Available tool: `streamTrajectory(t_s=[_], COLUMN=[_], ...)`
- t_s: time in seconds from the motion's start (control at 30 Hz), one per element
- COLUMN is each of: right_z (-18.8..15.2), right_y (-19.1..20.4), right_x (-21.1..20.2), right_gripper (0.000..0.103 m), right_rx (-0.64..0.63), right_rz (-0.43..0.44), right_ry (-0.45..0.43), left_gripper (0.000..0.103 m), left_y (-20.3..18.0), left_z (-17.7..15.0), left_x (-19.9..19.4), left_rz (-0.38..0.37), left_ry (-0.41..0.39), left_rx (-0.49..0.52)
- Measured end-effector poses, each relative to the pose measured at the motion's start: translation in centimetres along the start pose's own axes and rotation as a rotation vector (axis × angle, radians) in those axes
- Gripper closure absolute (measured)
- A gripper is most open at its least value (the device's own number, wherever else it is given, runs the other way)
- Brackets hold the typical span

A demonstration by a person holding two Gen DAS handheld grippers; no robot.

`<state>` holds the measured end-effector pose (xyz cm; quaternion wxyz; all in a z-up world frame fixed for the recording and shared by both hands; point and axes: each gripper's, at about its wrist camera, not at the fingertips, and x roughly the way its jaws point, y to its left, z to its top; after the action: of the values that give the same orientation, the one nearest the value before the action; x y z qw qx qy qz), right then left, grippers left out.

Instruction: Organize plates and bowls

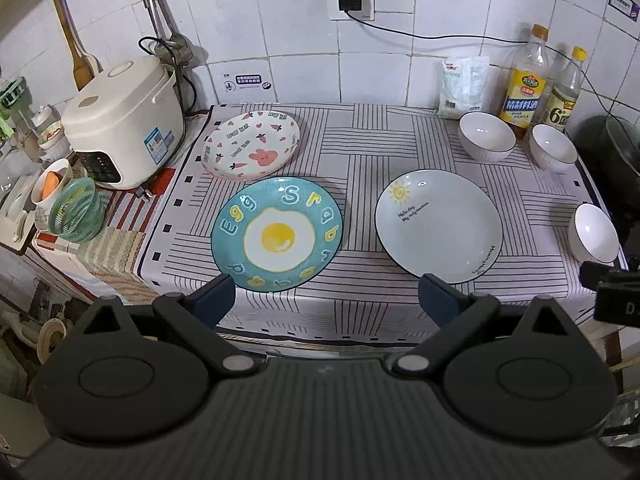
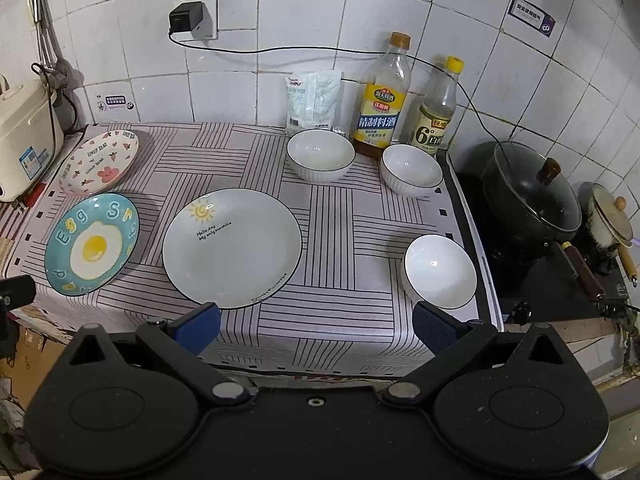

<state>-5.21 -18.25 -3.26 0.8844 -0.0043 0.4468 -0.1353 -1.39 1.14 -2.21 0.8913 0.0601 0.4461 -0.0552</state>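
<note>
Bottles [image 2: 382, 100] and pot [image 2: 528, 200] flank the bowls [image 2: 320, 154].

Home kitchen: white tiled wall [image 2: 304, 20] behind cloth-covered counter [image 2: 340, 240]; rice cooker [image 1: 124, 120] at counter's left, lidded pot [image 2: 528, 196] on stove right, cooking-wine bottle [image 2: 384, 100] at back.

Left wrist view: sits off front edge of counter, tilted down, facing tiled wall, set toward left; egg plate [image 1: 277, 234] near centre, rice cooker [image 1: 124, 122] in frame. Right wrist view: same front edge, same facing, shifted right; sun plate [image 2: 232, 248] central, black pot [image 2: 530, 200] in frame. Both stand back from dishes (own fingers fill foreground). Shared: striped cloth [image 1: 360, 136], all plates, three bowls, bottles.
</note>
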Motion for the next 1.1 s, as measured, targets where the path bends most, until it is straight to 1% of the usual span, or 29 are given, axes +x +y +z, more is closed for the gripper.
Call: streamTrajectory(t_s=[0.23,0.4,0.53,0.63,0.7,0.8,0.87,0.97,1.07,1.1], right_z=[0.0,0.2,0.5,1.0,1.3,1.9,2.1,2.2,1.9,1.8], right_y=[0.5,0.8,0.7,0.9,0.9,0.7,0.3,-0.4,-1.3,-1.6], right_x=[0.1,0.3,0.5,0.9,1.3,1.9,2.5,4.0,6.3,7.3], right_gripper=[0.0,0.0,0.0,0.0,0.0,0.0,0.0,0.0,0.0,0.0], right_rx=[-0.006,-0.011,-0.013,-0.028,-0.038,-0.051,-0.051,-0.064,-0.04,-0.027], right_rz=[0.002,-0.003,0.009,0.036,0.057,0.104,0.144,0.209,0.259,0.28], right_ry=[0.002,0.004,0.003,-0.015,-0.047,-0.103,-0.153,-0.254,-0.339,-0.351], left_gripper=[0.005,0.006,0.006,0.006,0.007,0.008,0.008,0.008,0.008,0.008], left_y=[0.2,0.3,0.2,-0.1,-0.2,-0.5,-1.0,-1.6,-1.9,-2.1], left_z=[0.1,0.2,0.5,0.8,1.1,1.7,2.0,2.5,2.5,2.4], left_x=[0.0,0.5,1.1,2.1,2.7,3.5,4.2,6.0,8.7,9.7], left_rz=[-0.019,-0.019,-0.042,-0.069,-0.087,-0.077,-0.086,-0.092,-0.141,-0.155], left_ry=[0.001,0.027,0.048,0.061,0.064,0.041,0.015,-0.003,-0.021,-0.025], left_rx=[0.009,0.016,0.018,0.023,0.011,0.007,0.008,-0.011,-0.037,-0.043])
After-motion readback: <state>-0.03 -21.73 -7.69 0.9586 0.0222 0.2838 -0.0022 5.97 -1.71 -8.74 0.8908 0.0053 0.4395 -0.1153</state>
